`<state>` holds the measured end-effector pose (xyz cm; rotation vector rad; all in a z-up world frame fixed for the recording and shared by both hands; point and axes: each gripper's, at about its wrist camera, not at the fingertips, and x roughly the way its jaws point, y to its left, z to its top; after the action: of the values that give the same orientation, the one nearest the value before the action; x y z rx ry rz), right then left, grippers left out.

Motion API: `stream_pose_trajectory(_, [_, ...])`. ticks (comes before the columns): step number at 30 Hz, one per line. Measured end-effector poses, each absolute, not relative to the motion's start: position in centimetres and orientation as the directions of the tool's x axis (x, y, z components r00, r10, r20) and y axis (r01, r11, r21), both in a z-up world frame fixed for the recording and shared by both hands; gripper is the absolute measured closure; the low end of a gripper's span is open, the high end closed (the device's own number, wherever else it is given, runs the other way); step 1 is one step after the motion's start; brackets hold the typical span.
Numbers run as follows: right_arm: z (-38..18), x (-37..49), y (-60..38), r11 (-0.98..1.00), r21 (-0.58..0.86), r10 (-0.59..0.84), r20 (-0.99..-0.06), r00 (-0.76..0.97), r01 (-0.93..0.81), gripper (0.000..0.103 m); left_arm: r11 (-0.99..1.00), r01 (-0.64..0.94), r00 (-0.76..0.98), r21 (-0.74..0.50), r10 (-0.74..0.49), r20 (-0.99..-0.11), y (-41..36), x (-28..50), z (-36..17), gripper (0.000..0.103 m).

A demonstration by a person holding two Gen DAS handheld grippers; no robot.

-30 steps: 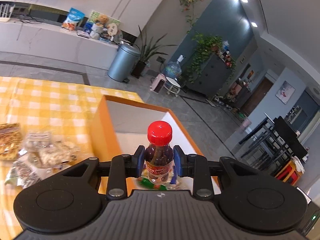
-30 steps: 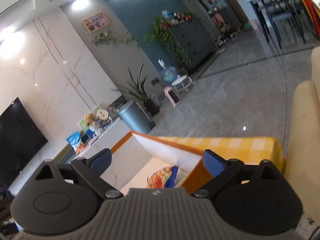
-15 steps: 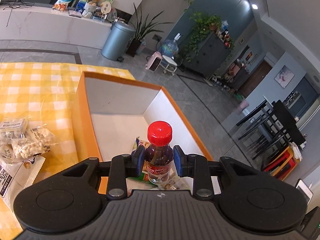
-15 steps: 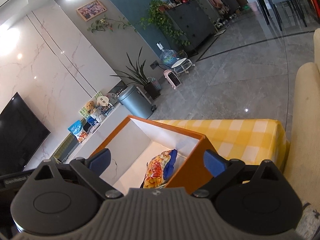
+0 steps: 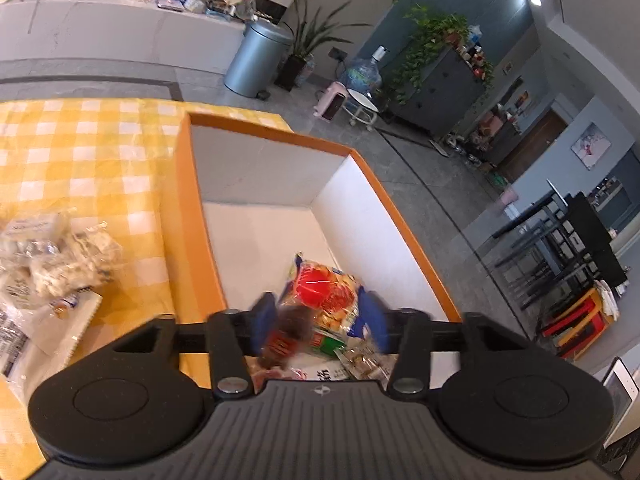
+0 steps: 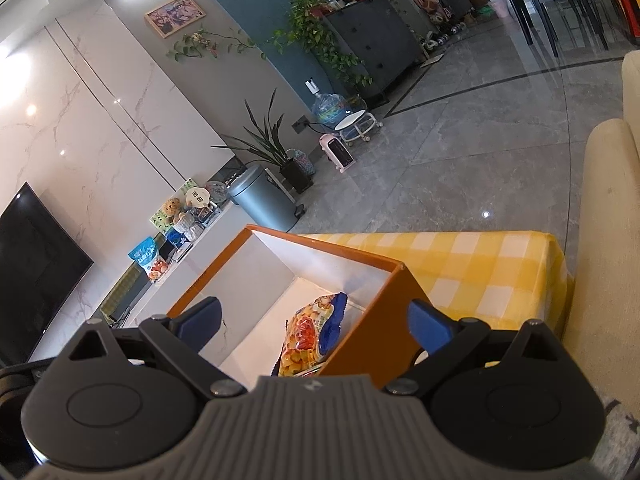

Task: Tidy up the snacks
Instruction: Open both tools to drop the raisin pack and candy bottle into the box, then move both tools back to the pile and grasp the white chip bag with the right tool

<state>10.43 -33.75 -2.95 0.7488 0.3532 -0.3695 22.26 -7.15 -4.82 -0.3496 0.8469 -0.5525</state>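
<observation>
A small dark-drink bottle with a red cap and red label shows blurred and tilted between the blue pads of my left gripper. The jaws are opening and the pads stand apart from it. The bottle hangs over the near end of the orange box with white inner walls. A colourful snack bag lies on the box floor just below. My right gripper stands open over the same box, nothing between its pads, with the snack bag below it.
Several clear snack packets and a printed sheet lie on the yellow checked tablecloth left of the box. A cream sofa arm rises at the right. The table's far edge drops to grey floor.
The left jaws have parted from the bottle, which has sunk and tipped leftward, now blurred. The left gripper moved further over the box and lower. The right gripper stayed open and barely moved.
</observation>
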Motion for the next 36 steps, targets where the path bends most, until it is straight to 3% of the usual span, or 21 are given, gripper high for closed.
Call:
stream_pose_trajectory(16, [-2.5,10.4,-33.2,0.707,0.562,-0.196,-0.427,0.882,0.430,0.006,0.870,0.239,0.670,-0.432,-0.470,-0.575,-3.3,19.7,-1.4,0.035])
stream_pose_trajectory(31, [-1.0,10.0,-29.0,0.841,0.466,-0.143,-0.299,0.943,0.275,0.006,0.961,0.144,0.762,-0.238,-0.261,-0.593,-0.2,15.4,2.0,0.035])
stream_pose_trajectory(36, [-0.6,9.5,-27.6,0.867,0.450,-0.108,-0.251,0.962,0.214,0.005,0.964,0.112,0.759,-0.241,-0.239,-0.605,1.9,14.0,2.6,0.035])
